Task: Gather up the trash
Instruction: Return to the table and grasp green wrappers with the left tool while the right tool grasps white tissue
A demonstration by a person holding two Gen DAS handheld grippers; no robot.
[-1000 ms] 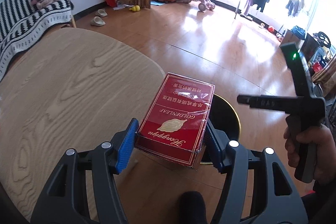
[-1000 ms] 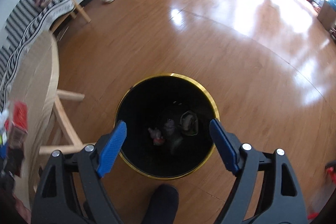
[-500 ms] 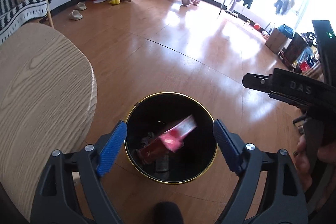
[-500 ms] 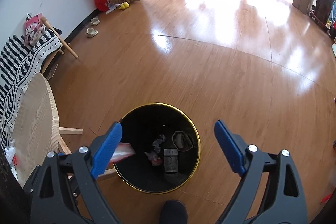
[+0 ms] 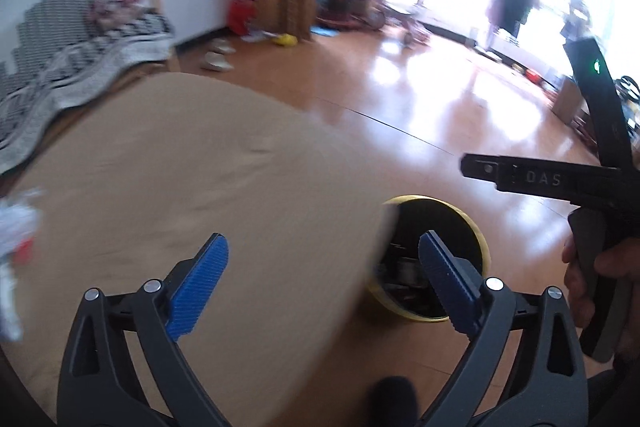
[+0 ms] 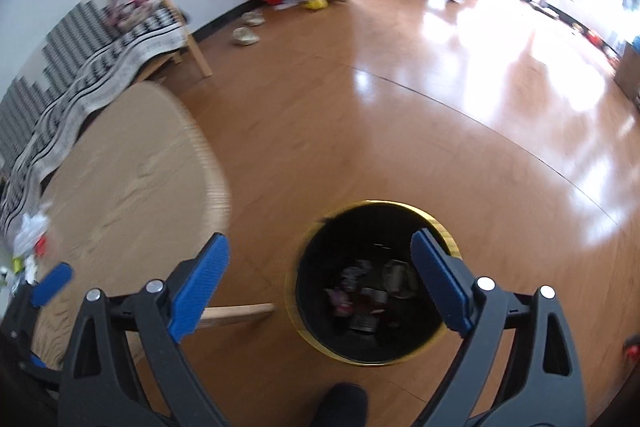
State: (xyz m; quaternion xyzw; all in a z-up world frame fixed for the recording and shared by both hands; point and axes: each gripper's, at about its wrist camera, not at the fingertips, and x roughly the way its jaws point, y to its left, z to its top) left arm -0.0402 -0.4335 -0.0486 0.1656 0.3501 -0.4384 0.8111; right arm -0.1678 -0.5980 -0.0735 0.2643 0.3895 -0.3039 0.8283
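We hold both grippers w/ jaws wide apart, nothing in them. Left gripper (image 5: 322,277) hangs over the table (image 5: 200,187) edge; the red cigarette pack it gripped 1 s ago has gone into the bin (image 6: 370,287). Right gripper (image 6: 320,279) frames the bin. Only the right view shows the bin's litter clearly; crumpled trash (image 6: 30,231) lies at the table's left edge.

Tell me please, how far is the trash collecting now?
Done: several pieces lie in the black bin. In hand: nothing; the left hand-held gripper and the right hand-held gripper are both open and empty. Left: crumpled trash sits on the wooden table at its far left edge.
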